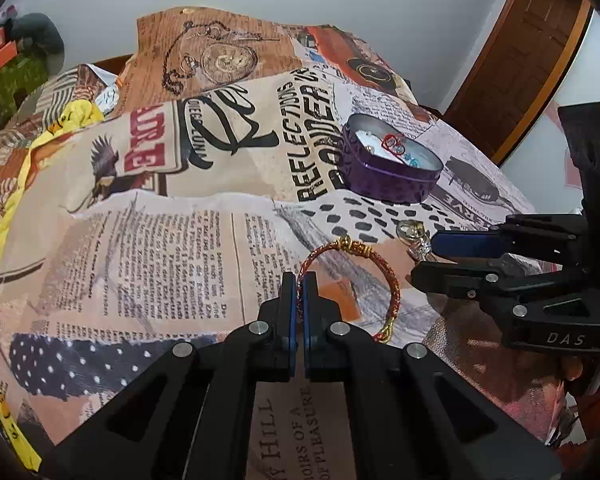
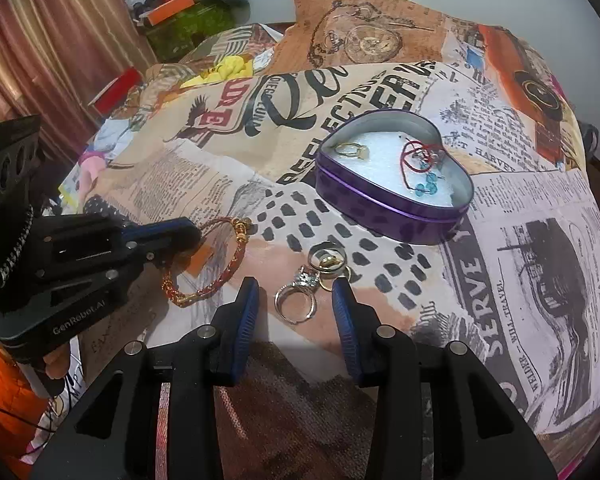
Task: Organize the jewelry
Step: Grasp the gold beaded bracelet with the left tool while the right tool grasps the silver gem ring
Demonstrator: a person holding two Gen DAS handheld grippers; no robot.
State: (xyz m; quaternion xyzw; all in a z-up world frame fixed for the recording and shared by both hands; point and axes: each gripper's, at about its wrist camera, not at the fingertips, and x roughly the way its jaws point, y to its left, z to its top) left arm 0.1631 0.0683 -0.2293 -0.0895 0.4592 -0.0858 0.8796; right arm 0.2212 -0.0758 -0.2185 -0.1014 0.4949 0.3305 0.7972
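A red and gold bracelet lies on the printed cloth; it also shows in the right wrist view. My left gripper is shut on its left side. A purple heart-shaped tin stands further back; in the right wrist view the tin holds a gold ring and a red cord with blue beads. My right gripper is open, with a silver ring between its fingers and gold rings just beyond.
The collage-print cloth covers the whole table. Yellow fabric and clutter lie at the far left. A brown door is at the back right. A curtain hangs at the left in the right wrist view.
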